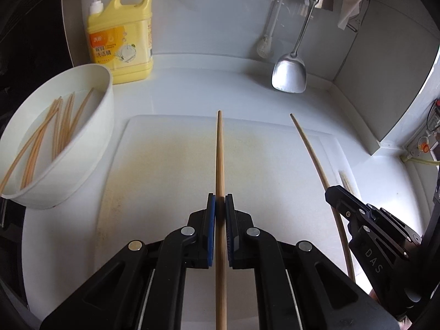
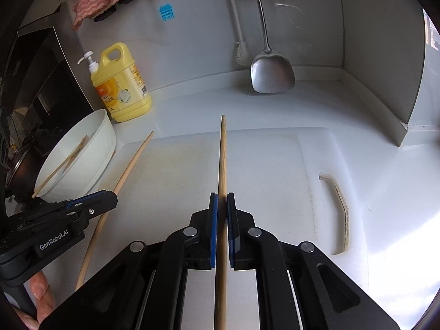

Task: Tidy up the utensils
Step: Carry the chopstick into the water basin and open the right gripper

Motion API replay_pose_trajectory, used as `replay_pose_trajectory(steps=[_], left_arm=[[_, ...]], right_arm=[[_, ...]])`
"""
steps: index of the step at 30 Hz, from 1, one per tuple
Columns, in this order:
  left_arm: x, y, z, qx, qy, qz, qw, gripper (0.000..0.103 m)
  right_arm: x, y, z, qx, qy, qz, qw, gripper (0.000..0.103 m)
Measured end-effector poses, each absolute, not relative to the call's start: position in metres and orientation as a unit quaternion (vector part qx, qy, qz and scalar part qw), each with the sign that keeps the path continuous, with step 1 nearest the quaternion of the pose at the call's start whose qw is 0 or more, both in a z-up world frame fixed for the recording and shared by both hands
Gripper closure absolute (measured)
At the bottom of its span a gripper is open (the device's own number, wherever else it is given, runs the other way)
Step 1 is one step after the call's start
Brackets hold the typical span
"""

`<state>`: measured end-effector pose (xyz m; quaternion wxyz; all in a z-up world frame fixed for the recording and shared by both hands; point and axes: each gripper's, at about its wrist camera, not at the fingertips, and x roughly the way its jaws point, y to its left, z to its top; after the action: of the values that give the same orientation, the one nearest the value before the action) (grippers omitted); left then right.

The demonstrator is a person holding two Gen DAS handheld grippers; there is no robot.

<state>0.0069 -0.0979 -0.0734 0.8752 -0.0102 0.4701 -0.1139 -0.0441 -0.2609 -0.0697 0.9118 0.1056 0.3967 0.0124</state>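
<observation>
Chopsticks (image 1: 220,154), 1 clamped per gripper (image 1: 220,200)

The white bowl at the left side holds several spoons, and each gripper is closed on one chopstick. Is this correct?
Not quite. The white bowl holds several chopsticks, not spoons; the left wrist view shows them leaning inside it. The rest is right: the left gripper is closed on one chopstick, and the right gripper is closed on another chopstick.
</observation>
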Motion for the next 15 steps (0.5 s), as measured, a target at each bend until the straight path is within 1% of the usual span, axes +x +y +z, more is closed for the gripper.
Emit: replay_pose_trajectory(steps=[7, 15], left_arm=[[-0.002, -0.046, -0.022, -0.028, 0.454, -0.062, 0.888, 0.096], [0.012, 0.063, 0.008, -0.061, 0.433, 0.007, 0.899, 0.096]], right_arm=[[-0.033, -0.216, -0.027, 0.091, 0.384, 0.069, 0.916, 0.097], [0.012, -0.117, -0.002, 0.073, 0.382, 0.154, 0.908, 0.097]])
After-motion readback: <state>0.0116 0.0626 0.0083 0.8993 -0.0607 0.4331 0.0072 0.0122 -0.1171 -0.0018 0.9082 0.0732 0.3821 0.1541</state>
